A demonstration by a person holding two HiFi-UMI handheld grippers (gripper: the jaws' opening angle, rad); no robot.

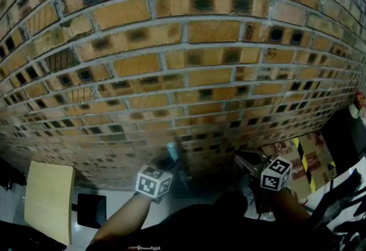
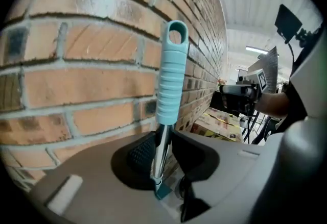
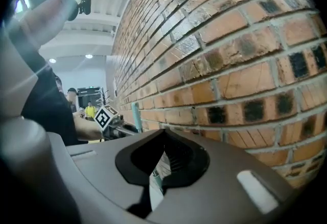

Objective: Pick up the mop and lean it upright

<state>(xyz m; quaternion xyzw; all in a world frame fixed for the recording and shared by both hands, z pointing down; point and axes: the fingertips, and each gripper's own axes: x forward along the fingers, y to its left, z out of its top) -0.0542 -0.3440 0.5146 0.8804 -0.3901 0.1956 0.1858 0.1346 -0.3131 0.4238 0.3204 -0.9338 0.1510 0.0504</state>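
The mop's teal ribbed handle [image 2: 171, 75], with a hanging loop at its tip, stands upright against the brick wall [image 2: 76, 80]. Its metal shaft [image 2: 160, 154] runs down between the jaws of my left gripper [image 2: 162, 151], which is shut on it. In the head view the left gripper [image 1: 170, 159] is at bottom centre, with the teal handle [image 1: 171, 150] just showing by the wall. My right gripper [image 3: 164, 139] hovers to the right of it near the wall, shut with nothing between its jaws. From there the handle [image 3: 136, 116] shows farther left. The mop head is hidden.
The brick wall [image 1: 183, 61] fills most of the head view. A pale wooden board [image 1: 48, 201] and a dark box [image 1: 91, 210] lie at lower left. Cardboard boxes with yellow-black tape [image 1: 311, 155] sit at right, with dark equipment [image 1: 343, 198] beyond.
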